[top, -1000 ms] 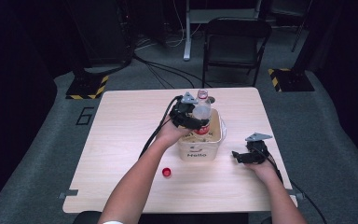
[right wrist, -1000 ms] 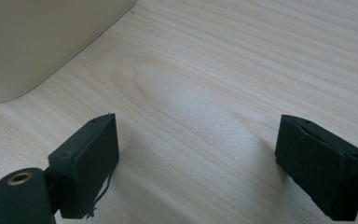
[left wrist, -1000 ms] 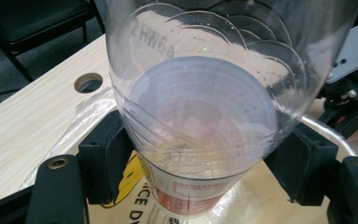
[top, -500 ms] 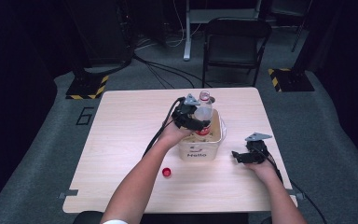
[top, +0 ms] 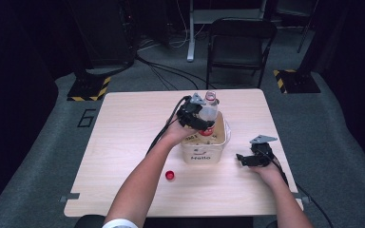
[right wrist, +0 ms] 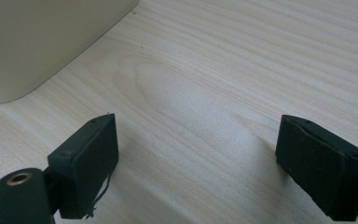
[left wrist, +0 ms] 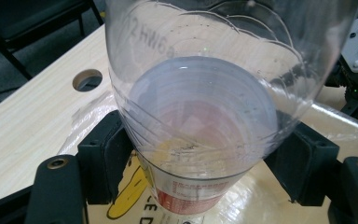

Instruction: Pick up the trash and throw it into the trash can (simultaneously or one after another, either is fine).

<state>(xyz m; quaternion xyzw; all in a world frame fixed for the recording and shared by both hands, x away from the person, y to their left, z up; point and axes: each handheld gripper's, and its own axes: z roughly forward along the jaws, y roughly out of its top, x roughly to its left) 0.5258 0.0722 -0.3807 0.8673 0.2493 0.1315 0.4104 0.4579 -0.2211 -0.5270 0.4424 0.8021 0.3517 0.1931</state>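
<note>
The left gripper (top: pixel 200 119) is clamped on a clear plastic bottle (top: pixel 209 110), its two pads pressed against the bottle's sides over a cream bin (top: pixel 204 151) marked "Hello"; the bottle's open neck points up and away. The right gripper (top: pixel 243 158) rests low on the table (top: pixel 123 142) just right of the bin, jaws spread wide with bare wood between them. A red cap (top: pixel 170 175) lies on the table in front of the bin. The tabletop is pale wood grain. Beyond it grey carpet, a dark chair (top: pixel 240 45), cables and yellow-black striped stand feet (top: pixel 89 88).
</note>
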